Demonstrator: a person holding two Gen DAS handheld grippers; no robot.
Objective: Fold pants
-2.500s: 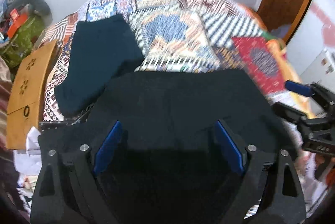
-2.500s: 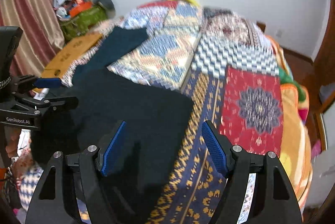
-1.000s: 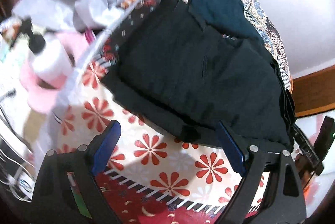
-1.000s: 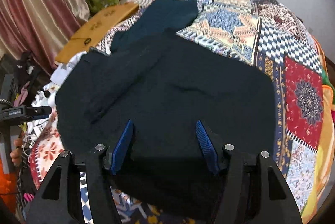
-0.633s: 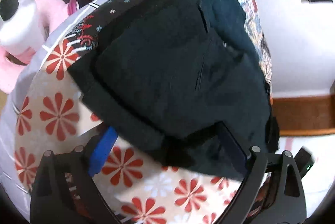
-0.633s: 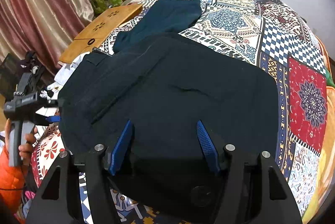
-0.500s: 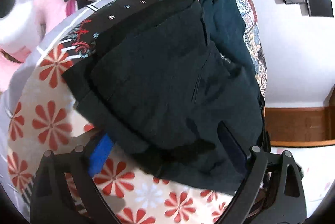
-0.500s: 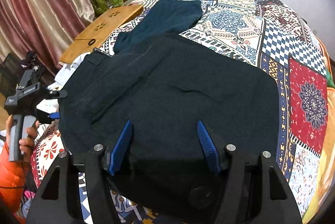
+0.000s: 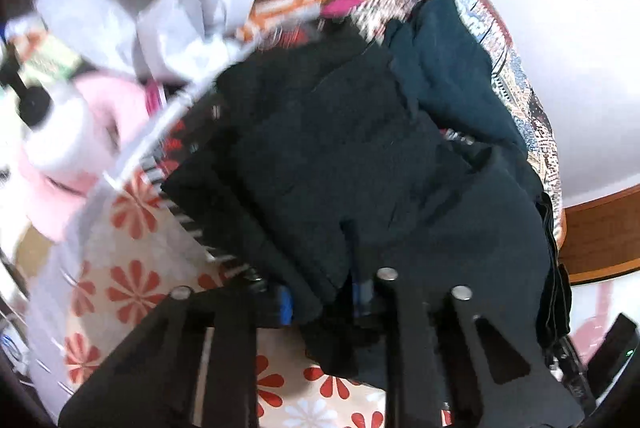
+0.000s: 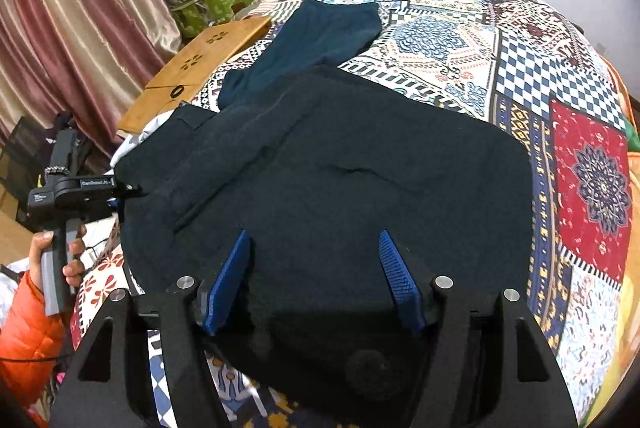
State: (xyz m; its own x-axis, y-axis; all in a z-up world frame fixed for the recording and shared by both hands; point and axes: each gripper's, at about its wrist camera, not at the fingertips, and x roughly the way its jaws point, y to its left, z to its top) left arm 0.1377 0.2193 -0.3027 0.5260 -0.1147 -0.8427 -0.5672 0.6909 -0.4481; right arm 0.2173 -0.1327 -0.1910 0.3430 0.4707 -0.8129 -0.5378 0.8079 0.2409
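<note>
We judge the dark navy fabric pants [image 10: 360, 167] soft and limp, best gripped at hems: our left gripper [image 9: 324, 298] pinches their edge, while our right gripper [image 10: 314, 282] hovers wide above them.

Right claw [image 10: 316, 280] open, blue pads spread over near edge of black pants [image 10: 340, 187]. Pants lie flat on patchwork bed [image 10: 560, 107]. Left claw [image 10: 120, 189] pinches pants' left edge. Teal garment [image 10: 316, 39] beyond, overlapped by pants.

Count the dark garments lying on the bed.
2: the black pants spread across the near side of the quilt, left gripper shut on their edge, and a folded teal garment behind. Others may be hidden.
</note>
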